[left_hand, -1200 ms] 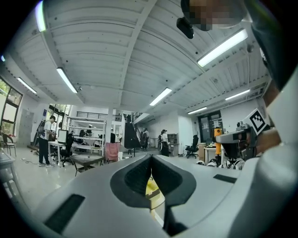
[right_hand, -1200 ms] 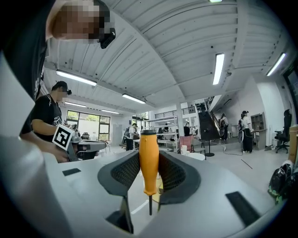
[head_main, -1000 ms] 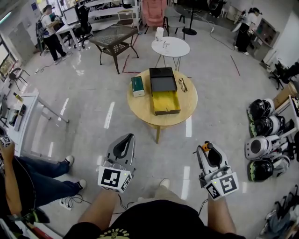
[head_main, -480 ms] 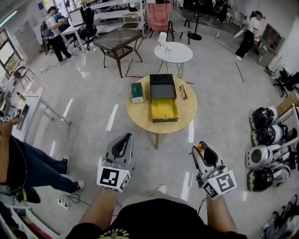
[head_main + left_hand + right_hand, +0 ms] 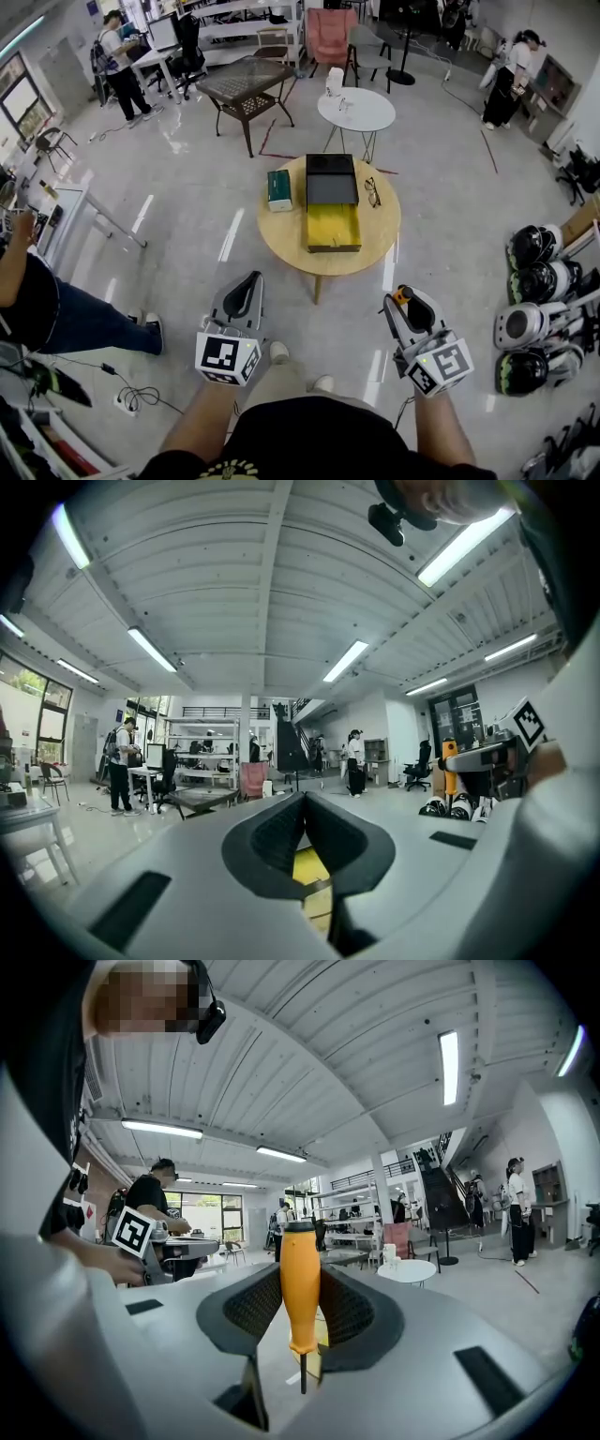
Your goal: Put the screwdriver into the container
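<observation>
Right gripper (image 5: 401,300) clamps mid-handle on the upright orange screwdriver (image 5: 300,1283), well short of the near edge of the round table (image 5: 281,246) that bears the yellow container (image 5: 334,228), while the left gripper (image 5: 246,287) is closed and empty; the tool is probably light, rigid and smooth-handled.

a second shoe (image 5: 278,352) now in view below, bystander's legs (image 5: 94,323) drawn leftward (one foot showing)
</observation>
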A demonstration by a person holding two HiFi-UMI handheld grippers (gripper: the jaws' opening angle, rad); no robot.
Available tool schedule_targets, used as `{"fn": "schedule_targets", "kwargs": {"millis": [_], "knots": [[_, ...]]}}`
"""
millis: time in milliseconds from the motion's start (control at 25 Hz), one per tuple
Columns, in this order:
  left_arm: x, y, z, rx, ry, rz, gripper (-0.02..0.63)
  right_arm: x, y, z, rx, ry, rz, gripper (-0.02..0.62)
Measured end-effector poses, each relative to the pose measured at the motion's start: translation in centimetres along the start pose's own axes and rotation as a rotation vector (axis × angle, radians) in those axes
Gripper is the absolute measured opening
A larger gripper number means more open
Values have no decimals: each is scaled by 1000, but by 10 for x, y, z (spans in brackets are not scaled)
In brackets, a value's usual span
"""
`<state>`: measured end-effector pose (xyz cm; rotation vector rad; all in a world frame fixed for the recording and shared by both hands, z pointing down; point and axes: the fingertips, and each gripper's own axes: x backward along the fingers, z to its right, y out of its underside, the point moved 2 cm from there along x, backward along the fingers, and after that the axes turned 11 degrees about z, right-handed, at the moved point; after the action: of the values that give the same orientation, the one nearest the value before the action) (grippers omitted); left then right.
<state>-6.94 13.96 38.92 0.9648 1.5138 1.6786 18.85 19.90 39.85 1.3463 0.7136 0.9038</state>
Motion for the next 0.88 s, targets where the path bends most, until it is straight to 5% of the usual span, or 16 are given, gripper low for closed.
{"fn": "schedule_targets", "kwargs": {"millis": [880], "knots": [[-75, 11, -63, -46, 95, 19, 18, -89, 2, 21, -37, 56, 33, 137]]}}
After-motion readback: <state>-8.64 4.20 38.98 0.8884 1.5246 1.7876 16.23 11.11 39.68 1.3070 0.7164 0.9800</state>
